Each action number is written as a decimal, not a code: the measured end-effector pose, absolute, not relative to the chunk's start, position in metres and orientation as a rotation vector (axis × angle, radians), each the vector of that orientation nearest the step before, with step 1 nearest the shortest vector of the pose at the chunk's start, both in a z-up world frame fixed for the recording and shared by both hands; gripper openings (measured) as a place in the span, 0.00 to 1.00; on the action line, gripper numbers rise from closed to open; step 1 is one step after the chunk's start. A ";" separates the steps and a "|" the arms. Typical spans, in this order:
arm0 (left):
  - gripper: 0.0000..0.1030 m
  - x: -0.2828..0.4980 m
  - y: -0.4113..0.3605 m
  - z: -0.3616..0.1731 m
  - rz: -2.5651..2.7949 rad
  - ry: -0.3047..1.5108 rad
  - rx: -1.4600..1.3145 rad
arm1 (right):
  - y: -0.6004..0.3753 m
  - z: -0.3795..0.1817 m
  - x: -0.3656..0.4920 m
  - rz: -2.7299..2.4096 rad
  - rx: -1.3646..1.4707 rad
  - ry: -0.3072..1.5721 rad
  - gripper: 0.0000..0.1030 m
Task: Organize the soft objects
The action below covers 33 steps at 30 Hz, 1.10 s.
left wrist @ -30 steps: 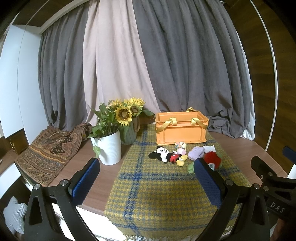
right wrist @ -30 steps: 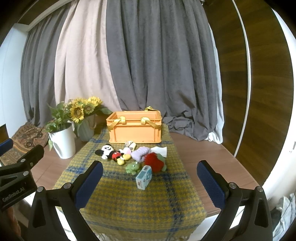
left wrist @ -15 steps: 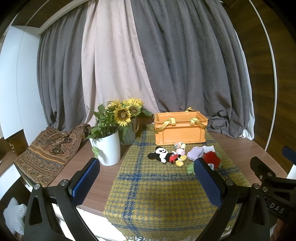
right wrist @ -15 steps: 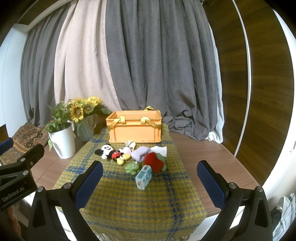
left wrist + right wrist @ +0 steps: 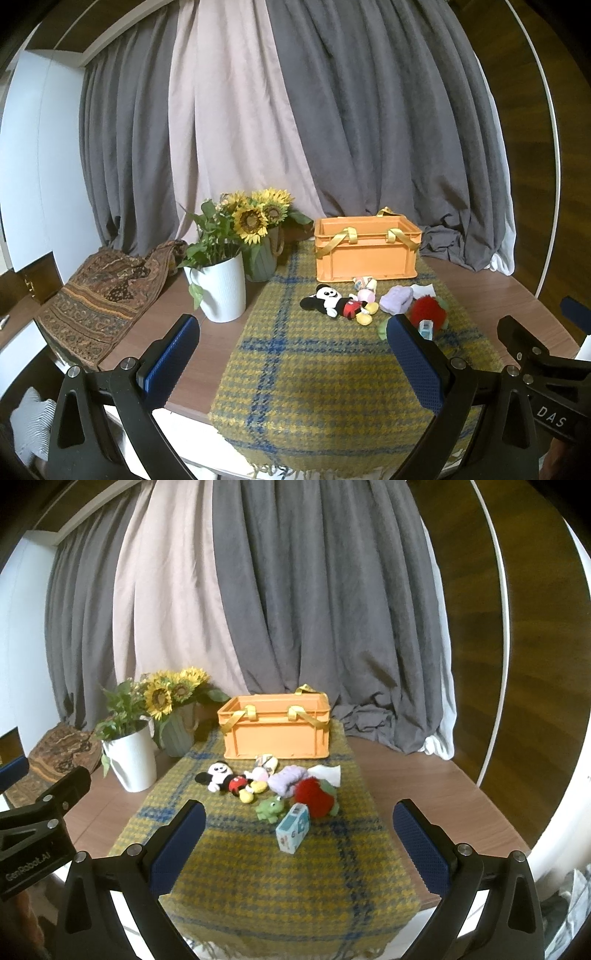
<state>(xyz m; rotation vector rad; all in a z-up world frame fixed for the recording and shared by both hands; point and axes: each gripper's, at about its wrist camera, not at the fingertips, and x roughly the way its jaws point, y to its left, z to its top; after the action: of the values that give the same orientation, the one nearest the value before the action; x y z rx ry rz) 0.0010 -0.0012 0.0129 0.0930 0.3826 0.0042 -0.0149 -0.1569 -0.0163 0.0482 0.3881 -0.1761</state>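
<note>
Two claws, left claw (image 5: pixel 293 363) and right claw (image 5: pixel 299 843), hang spread wide with nothing between their blue pads, both at the near edge of the table (image 5: pixel 417 779). Against the frames of a second ago almost nothing has shifted: the views sit at the same stand-off, the toys lie where they were, no grasp begun. Judgement: the task is at its very start, with every soft thing still outside the orange crate (image 5: pixel 275 729). The crate stands open-topped at the far end of the plaid cloth (image 5: pixel 258 871), yellow straps draped over its rim. Just in front of it lies the cluster: mouse plush (image 5: pixel 227 779) on the left, a small pink toy (image 5: pixel 260 773) beside it, lilac knit piece (image 5: pixel 286 781), red fuzzy plush (image 5: pixel 314 797), green frog (image 5: pixel 271 808), and nearest, a small blue-and-white box (image 5: pixel 293 829) standing tilted. The cluster sits ahead of the right claw, well apart from it, slightly left of centre; in the left wrist view it lies far and to the right, partly behind the right-hand pad. White vase (image 5: pixel 221 290) with sunflowers (image 5: pixel 255 219) stands left of the cloth.
</note>
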 end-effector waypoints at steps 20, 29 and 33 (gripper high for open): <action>1.00 0.138 0.007 -0.034 -0.250 0.439 0.207 | -0.145 -0.070 0.093 -0.330 0.147 0.539 0.99; 0.96 0.209 -0.010 -0.077 -0.515 0.536 0.304 | -0.141 -0.100 0.134 -0.493 0.201 0.616 0.88; 0.94 0.227 -0.022 -0.093 -0.608 0.554 0.348 | -0.139 -0.111 0.145 -0.537 0.198 0.644 0.82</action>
<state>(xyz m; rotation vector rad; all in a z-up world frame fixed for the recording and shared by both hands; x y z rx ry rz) 0.2272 -0.0224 -0.0929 0.3476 0.5540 -0.6082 0.1453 -0.1395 -0.1112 0.1980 0.6442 -0.5374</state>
